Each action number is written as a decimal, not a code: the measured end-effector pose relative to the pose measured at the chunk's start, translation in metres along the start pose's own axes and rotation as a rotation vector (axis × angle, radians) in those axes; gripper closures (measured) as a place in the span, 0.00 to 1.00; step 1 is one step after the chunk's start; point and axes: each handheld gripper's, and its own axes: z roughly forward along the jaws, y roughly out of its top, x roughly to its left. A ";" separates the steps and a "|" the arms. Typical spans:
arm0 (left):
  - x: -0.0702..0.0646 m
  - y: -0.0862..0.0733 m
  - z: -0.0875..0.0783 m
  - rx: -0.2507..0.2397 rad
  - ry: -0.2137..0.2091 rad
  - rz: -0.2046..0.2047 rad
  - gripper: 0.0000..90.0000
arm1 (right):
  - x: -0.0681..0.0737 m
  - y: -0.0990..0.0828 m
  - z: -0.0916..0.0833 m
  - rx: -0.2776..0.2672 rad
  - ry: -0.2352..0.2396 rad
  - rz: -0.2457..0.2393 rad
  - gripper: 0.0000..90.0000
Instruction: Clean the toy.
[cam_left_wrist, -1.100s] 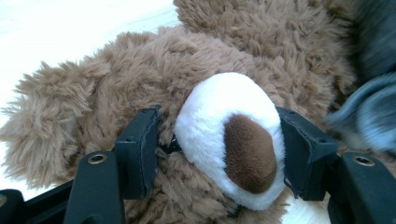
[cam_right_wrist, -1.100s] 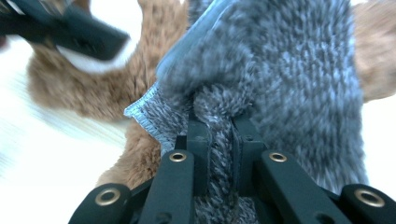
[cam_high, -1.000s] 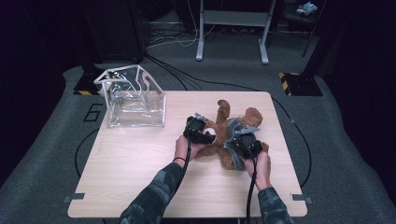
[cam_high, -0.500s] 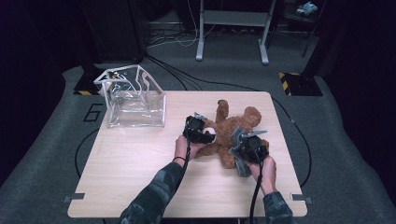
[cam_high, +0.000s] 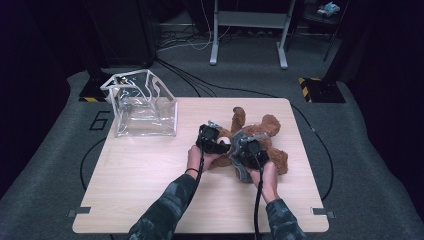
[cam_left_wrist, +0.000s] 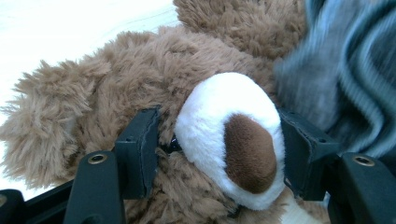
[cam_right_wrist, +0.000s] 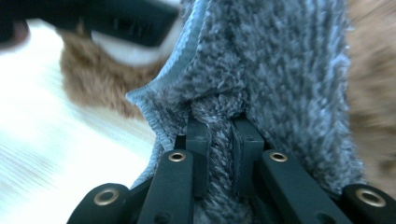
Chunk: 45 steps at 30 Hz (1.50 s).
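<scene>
A brown teddy bear (cam_high: 270, 127) lies on its back on the wooden table (cam_high: 145, 175), right of centre. My left gripper (cam_high: 214, 141) holds its head: in the left gripper view the jaws press on both sides of the white muzzle (cam_left_wrist: 224, 135) with its brown nose. My right gripper (cam_high: 250, 150) is over the bear's belly, shut on a fold of a grey fleecy cloth (cam_right_wrist: 280, 70) that drapes over the bear. The cloth (cam_left_wrist: 336, 79) hangs close beside the muzzle. In the right gripper view the left gripper's jaw is a dark blur at the top.
A clear plastic box (cam_high: 145, 107) with an open top stands at the table's back left. Both forearms come in from the near edge. Black cables trail from the grippers. Stands and cables lie on the carpet behind the table.
My right gripper has moved left with the grey cloth, closer to the bear's head and the left gripper. The left gripper and the bear's head have stayed put.
</scene>
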 end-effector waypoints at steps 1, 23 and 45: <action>0.000 0.000 0.000 -0.002 0.000 -0.002 0.40 | 0.001 -0.003 0.003 0.004 0.005 -0.004 0.90; 0.000 -0.001 0.000 -0.006 -0.001 -0.006 0.40 | -0.010 0.002 -0.025 -0.060 0.017 0.020 0.89; 0.001 -0.001 -0.002 -0.020 -0.010 -0.012 0.40 | 0.015 -0.044 -0.016 0.019 0.088 -0.054 0.89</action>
